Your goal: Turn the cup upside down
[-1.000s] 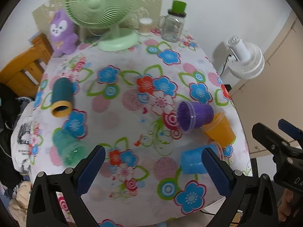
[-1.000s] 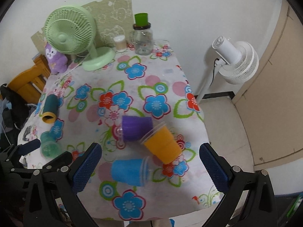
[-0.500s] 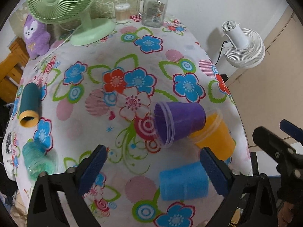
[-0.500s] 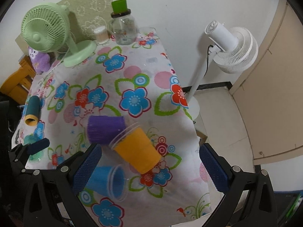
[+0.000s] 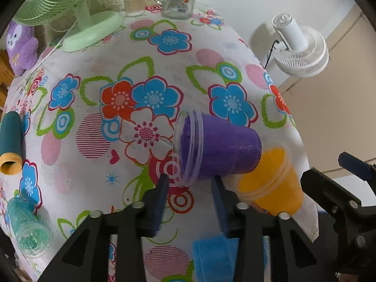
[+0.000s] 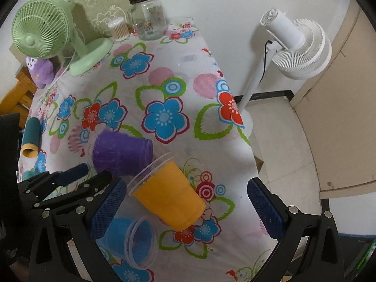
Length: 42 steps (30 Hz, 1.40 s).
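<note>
From the left wrist, the left gripper [image 5: 189, 191] sits low over the flowered tablecloth [image 5: 145, 70], its jaws drawn partway in with an empty gap between them, gripping nothing. Just ahead lies the purple cup [image 5: 218, 148] on its side, mouth to the left, its base touching the orange cup [image 5: 270, 178], also tipped over. A blue cup [image 5: 211, 256] lies under the fingers, partly hidden. A teal tube [image 5: 10, 143] and a green cup [image 5: 28, 225] lie well apart at the left edge.

From the right wrist, the right gripper [image 6: 185, 210] spreads wide above the orange cup [image 6: 168, 195], holding nothing. The purple cup [image 6: 122, 152] rests against its rim, and the blue cup [image 6: 131, 242] lies below. A green fan [image 6: 47, 33], a glass jar [image 6: 146, 18] and a white fan [image 6: 296, 47] stand beyond
</note>
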Tool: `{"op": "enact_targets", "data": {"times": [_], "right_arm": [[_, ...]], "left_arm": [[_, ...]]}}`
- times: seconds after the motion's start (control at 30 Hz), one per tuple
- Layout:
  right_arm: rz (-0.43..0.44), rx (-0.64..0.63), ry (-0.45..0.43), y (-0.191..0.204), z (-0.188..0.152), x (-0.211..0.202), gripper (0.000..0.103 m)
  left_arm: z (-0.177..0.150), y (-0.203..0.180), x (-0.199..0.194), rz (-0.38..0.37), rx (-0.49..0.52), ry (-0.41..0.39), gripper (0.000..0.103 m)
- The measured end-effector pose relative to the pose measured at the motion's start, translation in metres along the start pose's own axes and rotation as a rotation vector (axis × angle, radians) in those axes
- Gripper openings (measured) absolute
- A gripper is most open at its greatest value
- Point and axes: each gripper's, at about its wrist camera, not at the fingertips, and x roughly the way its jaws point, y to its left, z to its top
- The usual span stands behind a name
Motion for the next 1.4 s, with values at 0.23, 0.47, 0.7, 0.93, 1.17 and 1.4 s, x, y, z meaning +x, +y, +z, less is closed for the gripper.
{"op": "enact_targets", "data": {"times": [0.23,0.47,0.7,0.93,1.17,1.4], "right_arm": [[-0.004,-0.009,0.014,0.006,0.001,0.007,0.103],[-0.002,-0.023,0.012,0.015,0.002,0.006,0.103],[0.011,-0.044,0.013,0.030,0.004,0.005,0.103],[0.041,-0.082,0.014,0.054,0.003,0.005,0.103],[0.080,-0.139,0.028,0.083,-0.003,0.009,0.103],[0.104,-0.215,0.040,0.106,-0.009,0.010,0.103]], "left_arm": [[-0.002,0.004,-0.003,-0.035,0.015,-0.020,0.010],[-0.005,0.015,-0.011,-0.034,0.013,-0.048,0.006],[-0.010,0.033,-0.021,-0.009,-0.013,-0.068,0.006],[-0.026,0.060,-0.033,0.038,-0.075,-0.075,0.006],[-0.055,0.085,-0.041,0.109,-0.232,-0.080,0.006],[-0.083,0.094,-0.038,0.110,-0.394,-0.066,0.007]]}}
